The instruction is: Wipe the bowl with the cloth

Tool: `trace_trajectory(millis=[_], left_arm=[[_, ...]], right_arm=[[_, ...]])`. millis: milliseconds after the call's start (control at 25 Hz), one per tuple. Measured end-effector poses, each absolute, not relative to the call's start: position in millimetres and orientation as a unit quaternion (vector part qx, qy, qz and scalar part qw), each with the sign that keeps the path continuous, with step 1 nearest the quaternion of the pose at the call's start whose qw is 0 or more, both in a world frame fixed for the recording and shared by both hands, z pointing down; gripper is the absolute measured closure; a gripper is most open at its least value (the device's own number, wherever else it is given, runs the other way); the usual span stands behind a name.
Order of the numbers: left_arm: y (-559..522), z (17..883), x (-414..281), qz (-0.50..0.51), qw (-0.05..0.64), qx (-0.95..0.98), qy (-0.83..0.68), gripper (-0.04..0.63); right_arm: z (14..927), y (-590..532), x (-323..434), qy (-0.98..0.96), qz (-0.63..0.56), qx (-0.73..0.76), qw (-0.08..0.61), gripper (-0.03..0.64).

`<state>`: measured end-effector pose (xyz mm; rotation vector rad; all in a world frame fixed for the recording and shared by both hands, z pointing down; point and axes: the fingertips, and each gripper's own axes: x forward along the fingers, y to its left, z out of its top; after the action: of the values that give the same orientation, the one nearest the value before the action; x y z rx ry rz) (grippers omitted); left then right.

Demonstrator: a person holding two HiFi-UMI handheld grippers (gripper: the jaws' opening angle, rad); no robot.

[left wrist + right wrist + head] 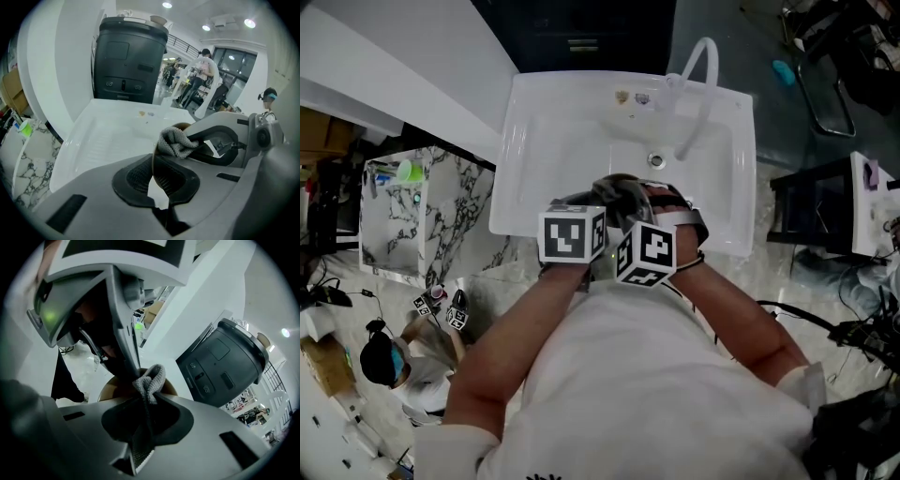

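Clamping the bowl (110, 388) by its rim in the narrowly closed left gripper (154, 164), steadying it over the white sink (539, 131); pinching the grey cloth (151, 377) in the right gripper (146, 401), pressing it inside the bowl for wiping.

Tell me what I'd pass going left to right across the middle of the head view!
marble-patterned stand → left gripper's cube → right gripper's cube → dark stand
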<state>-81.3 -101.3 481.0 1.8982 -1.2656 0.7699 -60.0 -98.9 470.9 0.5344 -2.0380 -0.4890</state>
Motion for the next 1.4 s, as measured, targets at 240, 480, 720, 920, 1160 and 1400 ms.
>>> trace_trajectory(millis=[240, 480, 720, 920, 1160, 1400], left_arm=[[-98.5, 486.0, -83.1, 0.309, 0.356, 0.732, -0.491, 0.577], [-102.9, 485.0, -89.3, 0.305, 0.353, 0.728, -0.503, 0.577], [-105.4, 481.2, -87.5, 0.292, 0.354, 0.732, -0.504, 0.577], [-105.3, 479.5, -85.5, 0.286, 0.353, 0.737, -0.501, 0.577], [-106.9, 477.0, -87.0, 0.280, 0.353, 0.740, -0.499, 0.577], [-105.9, 477.7, -87.8, 0.280, 0.358, 0.743, -0.491, 0.577]], right_arm=[[466.7, -102.9, -52.6, -0.821, -0.210, 0.229, 0.479, 0.571], [475.7, -98.9, -39.0, -0.808, -0.212, 0.223, 0.502, 0.571], [490.8, -86.1, -36.6, -0.808, -0.196, 0.204, 0.517, 0.571], [497.1, -78.4, -44.2, -0.807, -0.197, 0.187, 0.523, 0.571], [493.6, -76.2, -59.2, -0.814, -0.213, 0.175, 0.512, 0.571], [482.5, -86.6, -65.6, -0.815, -0.227, 0.188, 0.499, 0.571]])
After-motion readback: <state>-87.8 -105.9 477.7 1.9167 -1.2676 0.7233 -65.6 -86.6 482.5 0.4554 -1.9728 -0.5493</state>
